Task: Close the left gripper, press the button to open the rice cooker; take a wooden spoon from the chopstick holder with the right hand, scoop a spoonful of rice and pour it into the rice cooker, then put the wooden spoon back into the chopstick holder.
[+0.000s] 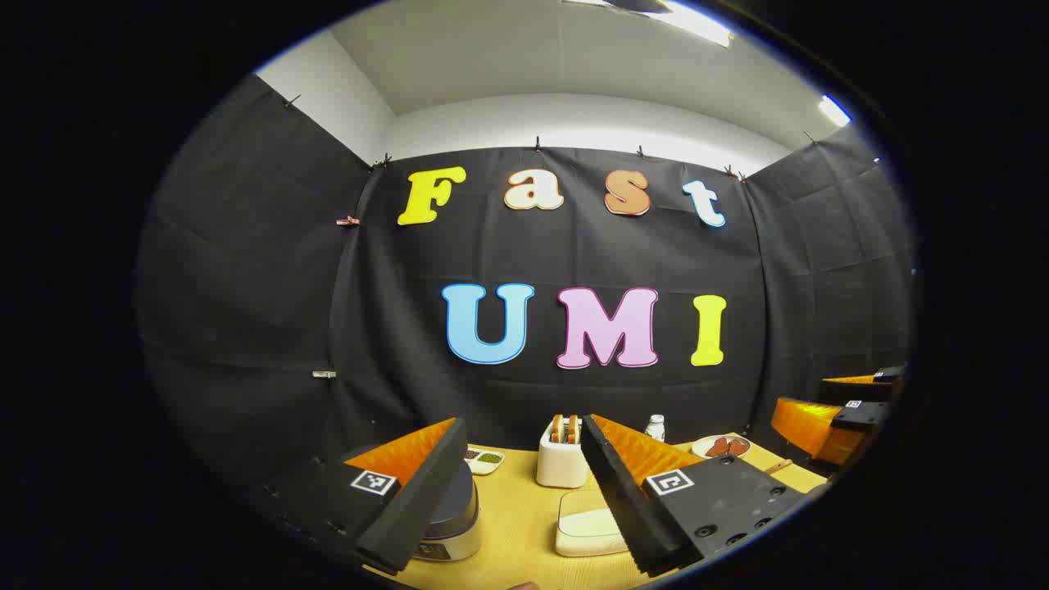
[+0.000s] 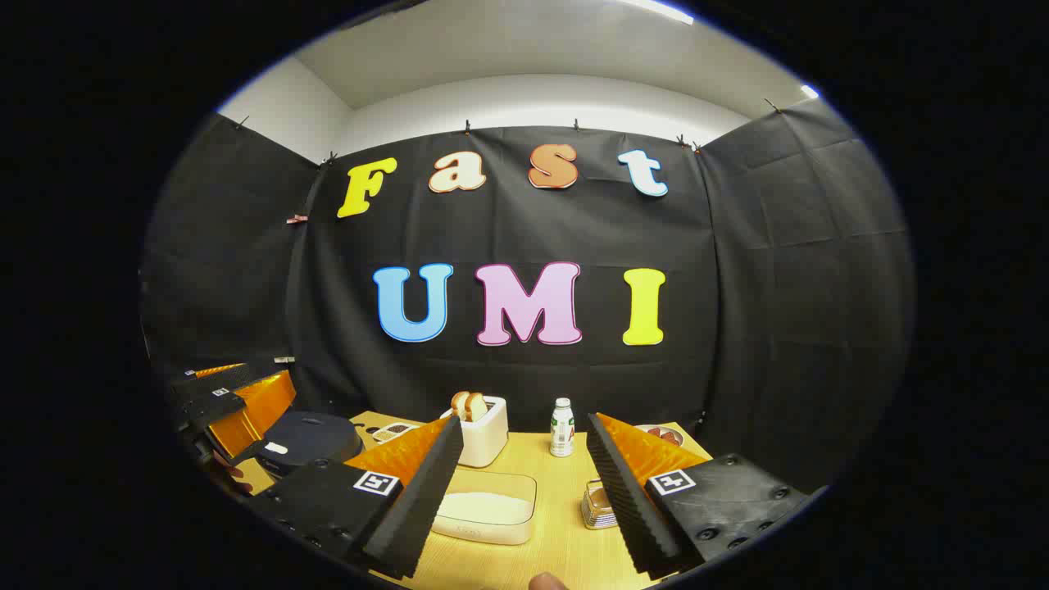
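**Both tongs open and raised, rice cooker not yet pressed**

The left gripper (image 1: 524,483) has its two fingers spread wide and grasps nothing. It hangs above the near edge of the table (image 1: 516,524), with the booth wall straight ahead. I judge that it is held high and back like this because the first step, closing the fingers before pressing the button, is not yet done. The rice cooker (image 1: 451,512) sits just under and behind its left finger, with the lid down. The button itself I cannot make out.

The right gripper (image 2: 524,483) is also released, fingers apart and empty. Between its fingers and a little ahead lies the tray of rice (image 2: 485,515), flat on the table, with its long side running across the view. Just inside the right finger stands the chopstick holder (image 2: 600,504), partly covered by that finger. It seems upright, but whether a wooden spoon stands in it, and which way its handle points, I cannot tell.

Farther out from the right gripper stand a toaster (image 2: 483,438) with bread slices and a small bottle (image 2: 561,428), both upright near the wall. In the left gripper view a plate (image 1: 721,447) lies far to the right.
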